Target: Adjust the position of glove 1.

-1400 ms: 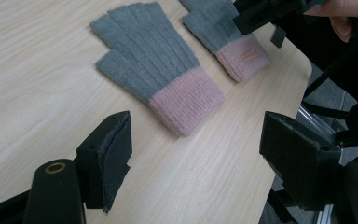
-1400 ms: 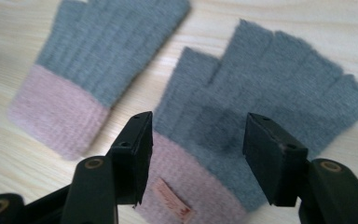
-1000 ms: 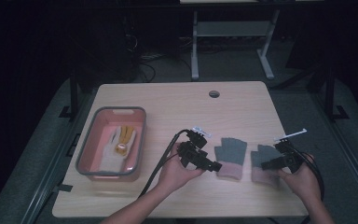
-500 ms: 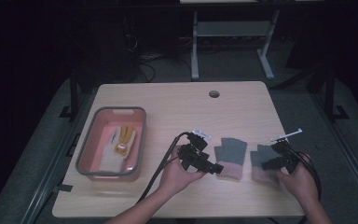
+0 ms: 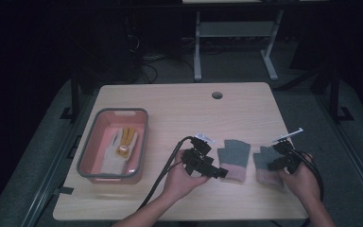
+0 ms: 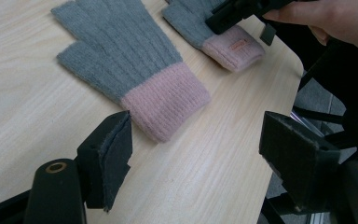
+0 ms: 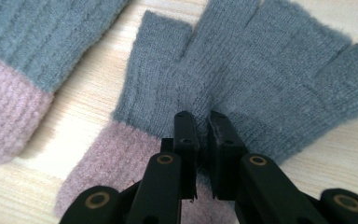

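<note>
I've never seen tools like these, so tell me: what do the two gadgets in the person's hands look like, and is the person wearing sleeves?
Both are black two-jaw tools. The left gripper has blocky jaws faced with dark felt-like pads and a black cable trailing off the table. The right gripper has slim black jaws with brass-coloured rivets, plus its own cable. Each carries a pale plate on top. The forearms are bare, with no sleeves.

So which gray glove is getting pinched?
The right-hand glove, nearest the table's right edge. The right gripper has its fingers shut on its knit. The other glove lies free by the open left gripper.
</note>
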### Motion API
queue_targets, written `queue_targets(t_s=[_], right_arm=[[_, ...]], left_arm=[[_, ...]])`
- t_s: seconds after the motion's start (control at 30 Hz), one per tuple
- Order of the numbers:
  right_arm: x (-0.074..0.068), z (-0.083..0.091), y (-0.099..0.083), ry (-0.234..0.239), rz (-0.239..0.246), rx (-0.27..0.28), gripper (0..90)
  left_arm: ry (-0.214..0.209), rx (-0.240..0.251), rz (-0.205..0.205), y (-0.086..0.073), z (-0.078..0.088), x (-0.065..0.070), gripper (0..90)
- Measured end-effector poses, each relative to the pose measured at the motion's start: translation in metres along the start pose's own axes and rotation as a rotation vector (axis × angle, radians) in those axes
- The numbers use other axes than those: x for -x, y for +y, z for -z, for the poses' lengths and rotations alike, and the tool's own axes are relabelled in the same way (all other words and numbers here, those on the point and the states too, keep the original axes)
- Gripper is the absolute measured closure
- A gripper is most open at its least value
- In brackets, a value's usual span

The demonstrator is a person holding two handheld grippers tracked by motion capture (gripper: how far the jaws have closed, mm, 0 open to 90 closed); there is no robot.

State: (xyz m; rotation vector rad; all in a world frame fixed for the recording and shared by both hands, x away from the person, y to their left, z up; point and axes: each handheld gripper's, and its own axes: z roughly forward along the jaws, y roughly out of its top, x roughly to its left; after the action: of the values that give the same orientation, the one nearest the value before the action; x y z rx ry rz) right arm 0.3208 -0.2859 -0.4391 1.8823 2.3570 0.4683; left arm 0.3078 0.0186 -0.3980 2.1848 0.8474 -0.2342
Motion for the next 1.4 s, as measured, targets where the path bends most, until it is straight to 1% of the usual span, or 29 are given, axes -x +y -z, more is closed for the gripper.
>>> queue_targets(t_s=[0.1,0.27,0.37,0.53,0.63,0.83,0.87,0.97,1.1,1.13,1.4], right_arm=[[0.003,0.001,0.001,0.023,-0.012,-0.008,84.6],[0.002,0.003,0.002,0.028,-0.008,-0.01,85.5],[0.001,0.005,0.001,0.045,-0.015,-0.017,85.7],[0.0,0.008,0.001,0.049,-0.013,-0.01,85.7],[-0.002,0.012,0.001,0.05,-0.012,-0.005,85.7],[-0.005,0.023,0.004,0.055,-0.004,0.018,85.7],[-0.006,0.025,0.005,0.052,-0.002,0.022,85.7],[-0.01,0.028,0.008,0.056,0.004,0.027,85.6],[-0.016,0.032,0.012,0.057,0.019,0.036,85.6],[-0.018,0.033,0.013,0.061,0.021,0.039,85.6],[-0.034,0.04,0.022,0.075,0.04,0.055,85.6]], left_arm=[[0.001,0.008,0.003,0.0,0.001,-0.001,25.7],[0.002,0.018,0.005,0.0,0.006,-0.004,25.7],[0.005,0.019,0.006,-0.001,0.007,-0.005,25.7],[0.012,0.031,0.021,-0.004,0.011,-0.008,25.6],[0.017,0.03,0.017,-0.005,0.012,-0.009,25.6],[0.021,0.036,0.022,-0.005,0.014,-0.01,25.6],[0.024,0.035,0.016,-0.005,0.014,-0.011,25.6],[0.027,0.043,0.024,-0.006,0.015,-0.011,25.6],[0.033,0.039,0.019,-0.006,0.017,-0.011,25.6],[0.033,0.044,0.024,-0.006,0.018,-0.011,25.6],[0.043,0.055,0.026,-0.006,0.023,-0.013,25.7]])
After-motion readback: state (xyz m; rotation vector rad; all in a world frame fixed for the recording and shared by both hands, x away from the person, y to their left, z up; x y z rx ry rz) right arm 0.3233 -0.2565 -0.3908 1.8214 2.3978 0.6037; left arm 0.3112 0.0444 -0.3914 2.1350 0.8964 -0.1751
